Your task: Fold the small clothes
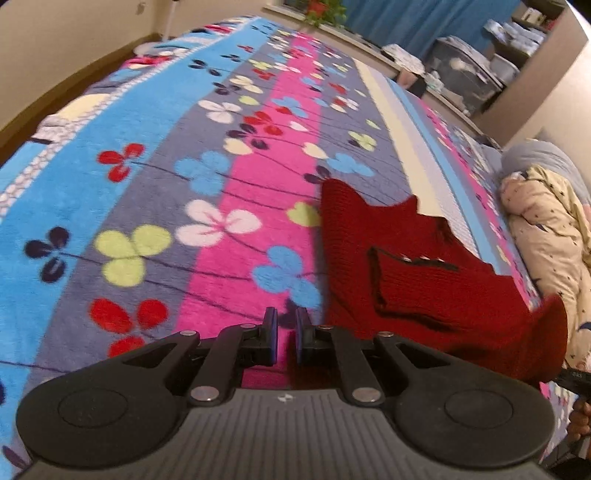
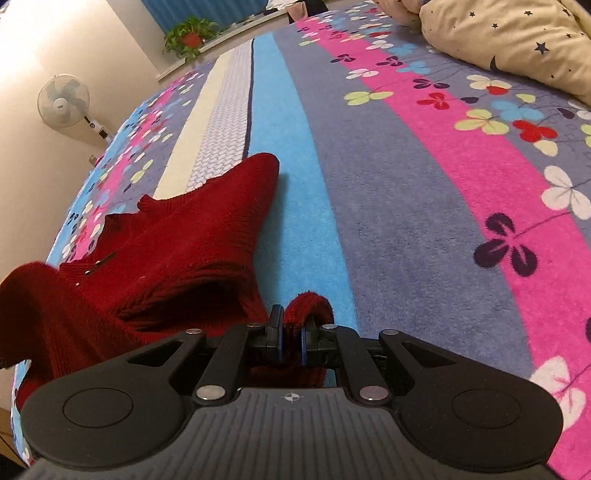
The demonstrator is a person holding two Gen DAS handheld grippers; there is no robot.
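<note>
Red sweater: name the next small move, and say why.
Probably lower both grippers to lay the sweater flat on the blanket. The right gripper pinches a red edge and the left gripper appears to; the knit hangs bunched between them, its far end already on the bed.

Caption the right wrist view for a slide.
Right gripper shut on dark red knitted garment over flowered fleece blanket.

Place: it was a bedroom in a home.
Bed: a wide bed carried a fleece blanket point(image 1: 229, 206) striped blue, grey and pink with clover flowers.
Bedding: a cream star-printed duvet point(image 2: 517, 40) lay bunched at one end.
Room: a pedestal fan point(image 2: 63, 100), a potted plant point(image 2: 190, 35) and blue curtains point(image 1: 424, 18) stood near the walls.
</note>
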